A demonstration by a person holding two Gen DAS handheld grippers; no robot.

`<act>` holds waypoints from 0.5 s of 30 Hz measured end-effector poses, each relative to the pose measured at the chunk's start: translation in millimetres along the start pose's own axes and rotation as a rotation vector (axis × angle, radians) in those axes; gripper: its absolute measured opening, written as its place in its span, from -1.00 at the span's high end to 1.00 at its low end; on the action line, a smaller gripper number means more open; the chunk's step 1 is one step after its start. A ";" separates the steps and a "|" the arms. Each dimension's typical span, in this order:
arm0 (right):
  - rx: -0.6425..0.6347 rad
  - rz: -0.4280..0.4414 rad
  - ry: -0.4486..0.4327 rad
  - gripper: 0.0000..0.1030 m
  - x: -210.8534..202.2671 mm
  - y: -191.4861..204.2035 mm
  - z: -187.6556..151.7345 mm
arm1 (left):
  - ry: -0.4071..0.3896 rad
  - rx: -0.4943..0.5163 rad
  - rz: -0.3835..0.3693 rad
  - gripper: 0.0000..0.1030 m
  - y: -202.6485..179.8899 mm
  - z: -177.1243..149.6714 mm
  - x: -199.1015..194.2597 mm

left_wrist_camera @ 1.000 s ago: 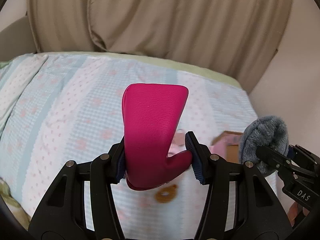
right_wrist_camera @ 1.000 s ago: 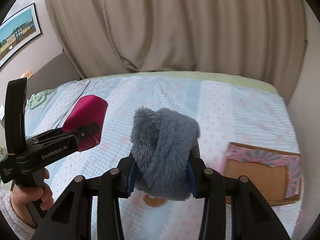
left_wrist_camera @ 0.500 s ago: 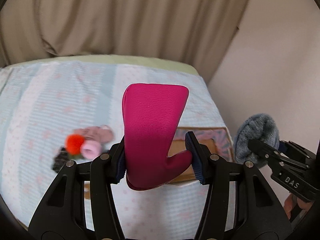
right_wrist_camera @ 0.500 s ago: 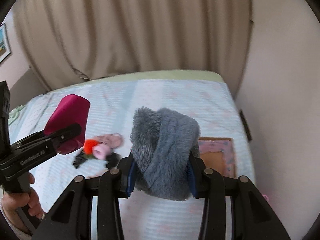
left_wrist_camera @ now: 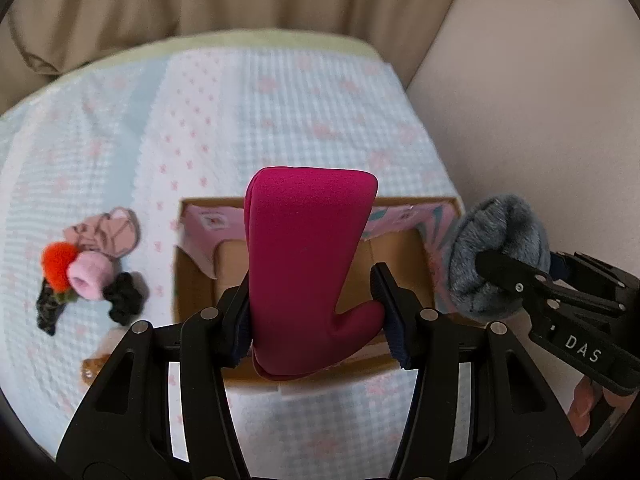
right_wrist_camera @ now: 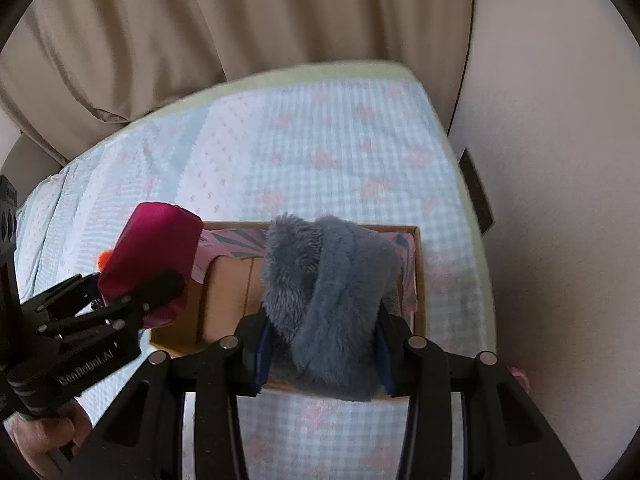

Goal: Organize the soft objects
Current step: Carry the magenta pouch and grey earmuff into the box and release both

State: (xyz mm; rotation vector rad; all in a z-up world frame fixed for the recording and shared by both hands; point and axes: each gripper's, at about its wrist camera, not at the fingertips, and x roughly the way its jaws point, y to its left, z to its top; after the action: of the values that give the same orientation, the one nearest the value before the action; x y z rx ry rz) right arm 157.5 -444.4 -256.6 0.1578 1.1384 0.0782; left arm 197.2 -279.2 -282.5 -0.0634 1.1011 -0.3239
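My left gripper is shut on a magenta mitten-shaped soft piece and holds it above an open cardboard box with pink patterned flaps. My right gripper is shut on a grey furry soft item, also held over the box. The grey item shows at the right of the left wrist view, and the magenta piece at the left of the right wrist view. The box floor that shows is bare.
The box sits on a bed with a pale blue checked cover. A pile of small soft things, orange, pink and black, lies left of the box. A beige curtain hangs behind and a wall stands at the right.
Both grippers have swung right and tipped downward with their loads. The box has come from the lower right to directly beneath them, and the pile has slid to the left.
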 end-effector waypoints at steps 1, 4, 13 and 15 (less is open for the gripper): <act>0.003 0.004 0.013 0.25 8.2 -6.8 0.3 | 0.017 0.000 0.004 0.04 -3.6 1.9 9.1; 0.010 0.026 0.074 0.25 38.0 -20.7 0.8 | 0.076 0.013 0.021 0.04 -8.9 2.2 39.0; 0.046 0.088 0.239 0.25 101.3 -38.4 -13.1 | 0.281 0.026 0.073 0.04 -8.8 -28.5 101.8; 0.040 0.095 0.256 0.23 110.7 -38.3 -8.1 | 0.289 0.029 0.080 0.04 -8.6 -28.8 108.8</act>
State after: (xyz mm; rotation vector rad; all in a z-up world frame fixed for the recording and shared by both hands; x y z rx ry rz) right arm 195.7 -465.7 -365.5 0.2428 1.3878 0.1630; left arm 214.5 -315.6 -387.9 0.0545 1.3813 -0.2828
